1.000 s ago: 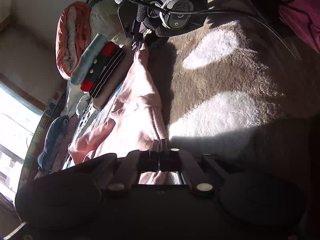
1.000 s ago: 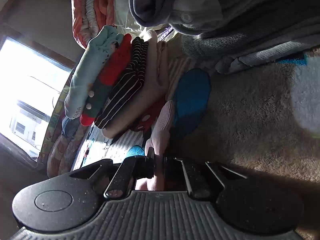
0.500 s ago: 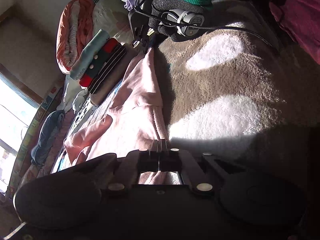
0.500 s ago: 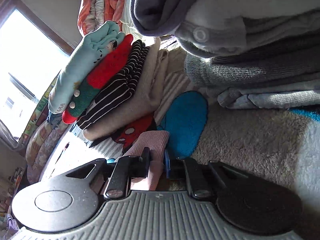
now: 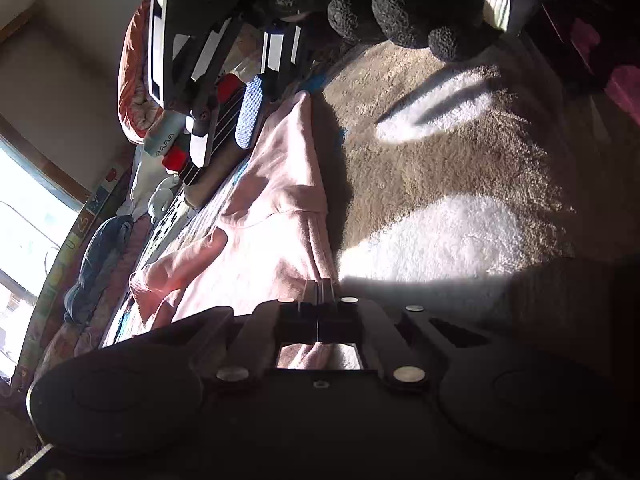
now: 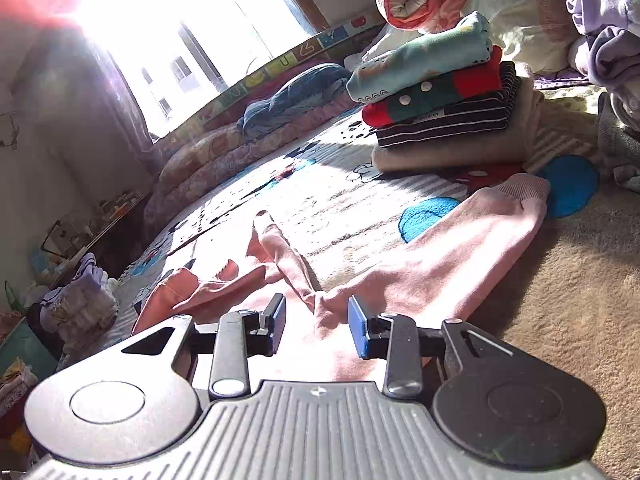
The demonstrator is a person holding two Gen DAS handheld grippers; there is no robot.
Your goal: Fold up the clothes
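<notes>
Now the left claw (image 5: 325, 292) pinches the pink garment (image 5: 276, 216) hem, fingers together. Meanwhile the right claw (image 6: 316, 322) hovers wide above it, holding nothing.

Hidden parts, cut edges and glare

The left gripper (image 5: 325, 294) body covers the near end of the pale pink cotton garment (image 5: 276, 216); black gloved fingers (image 5: 396, 16) are cut by the top edge. In the right wrist view, window glare (image 6: 132, 12) washes out the upper left, and the heap of lilac-grey clothes (image 6: 604, 32) runs off the right edge.
</notes>
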